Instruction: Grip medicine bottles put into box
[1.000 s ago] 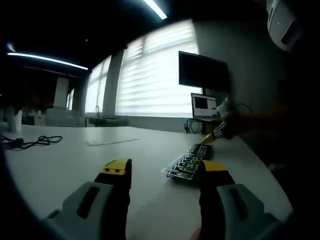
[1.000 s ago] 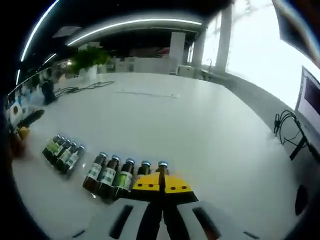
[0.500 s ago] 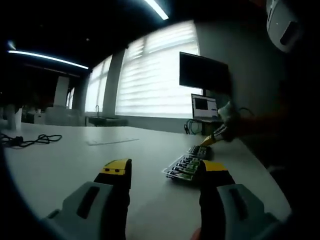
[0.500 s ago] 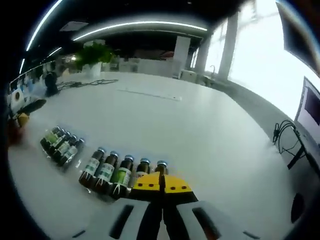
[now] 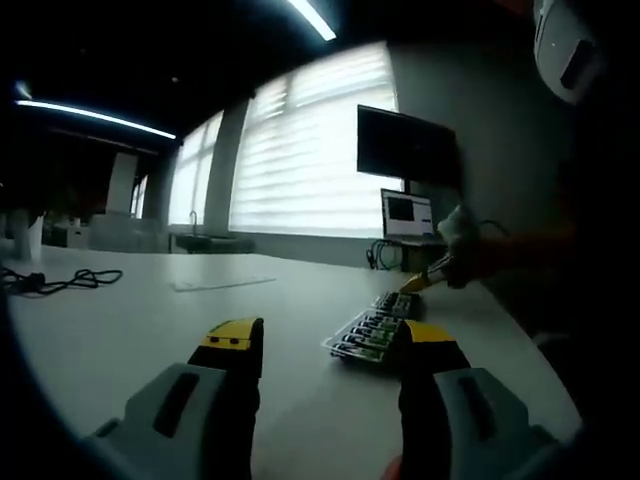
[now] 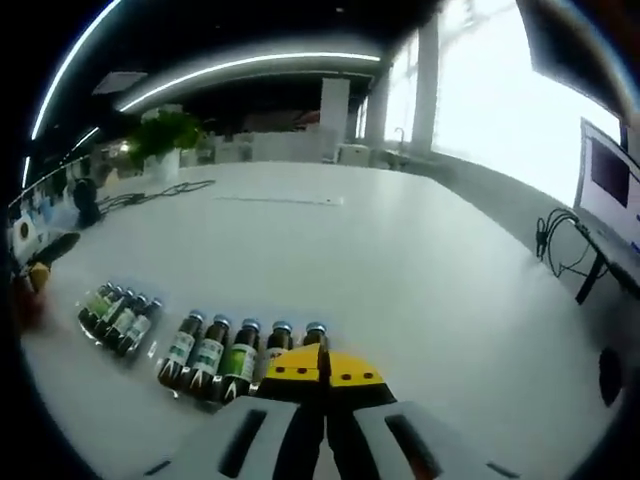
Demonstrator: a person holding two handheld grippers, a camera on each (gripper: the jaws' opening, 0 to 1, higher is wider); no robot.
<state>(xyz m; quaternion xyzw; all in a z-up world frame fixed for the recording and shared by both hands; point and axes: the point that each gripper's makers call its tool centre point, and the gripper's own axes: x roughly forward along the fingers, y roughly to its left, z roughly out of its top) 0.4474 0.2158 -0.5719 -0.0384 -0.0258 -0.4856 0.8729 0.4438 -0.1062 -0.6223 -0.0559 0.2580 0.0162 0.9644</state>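
Note:
Two rows of small brown medicine bottles with green and white labels lie on the white table. In the right gripper view the nearer row lies just left of my right gripper, whose yellow-tipped jaws are shut together with nothing between them. The second row lies farther left. In the left gripper view my left gripper is open and holds nothing, low over the table. The bottle rows lie just beyond its right jaw. The right gripper shows past the far row, with a hand behind it.
A monitor and a laptop stand at the table's far end near bright blinds. A black cable lies at the left. Cables hang at the right edge. A plant stands far back.
The right gripper view has shifted a little, with the bottles staying in place. In the left gripper view the right gripper and hand have drifted slightly rightward.

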